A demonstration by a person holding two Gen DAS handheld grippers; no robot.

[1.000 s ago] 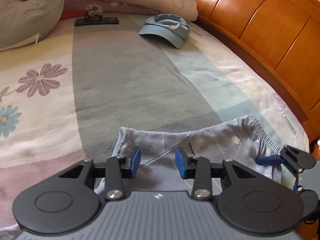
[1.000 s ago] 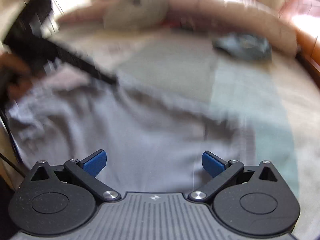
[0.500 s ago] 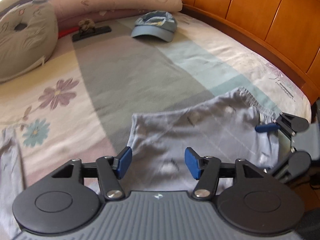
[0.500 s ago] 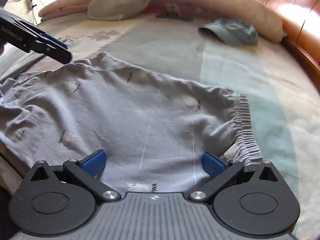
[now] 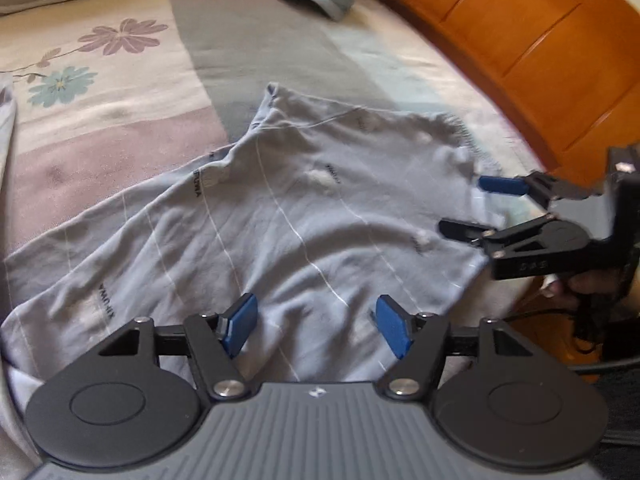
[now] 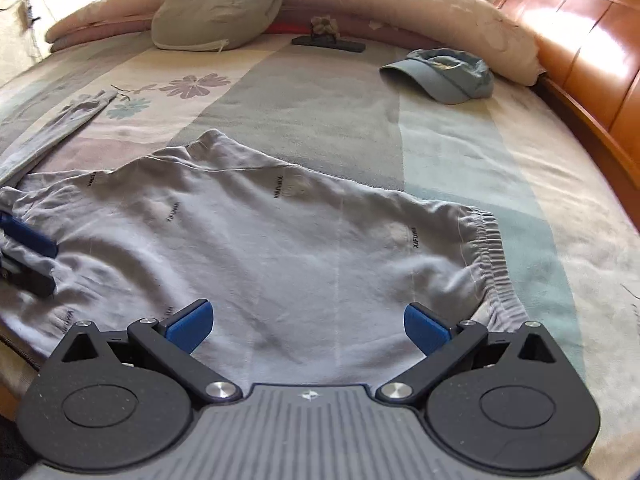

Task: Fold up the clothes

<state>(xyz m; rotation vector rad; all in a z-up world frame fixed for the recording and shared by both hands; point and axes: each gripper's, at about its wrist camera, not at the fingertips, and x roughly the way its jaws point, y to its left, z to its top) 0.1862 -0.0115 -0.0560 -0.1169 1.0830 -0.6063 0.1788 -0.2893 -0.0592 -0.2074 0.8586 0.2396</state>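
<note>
"XIFUWA" printed repeatedly on grey trousers [image 6: 280, 248].

Floral bedspread [image 6: 320, 112] — grey trousers [image 6: 280, 248], blue cap [image 6: 440, 74], pillow [image 6: 220, 4]

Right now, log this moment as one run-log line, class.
step: fold pending | left gripper: open, above grey garment | right gripper: open, near waistband | garment: spread on bed

Two low wrist views, shared shorts [image 5: 304, 216]
</note>
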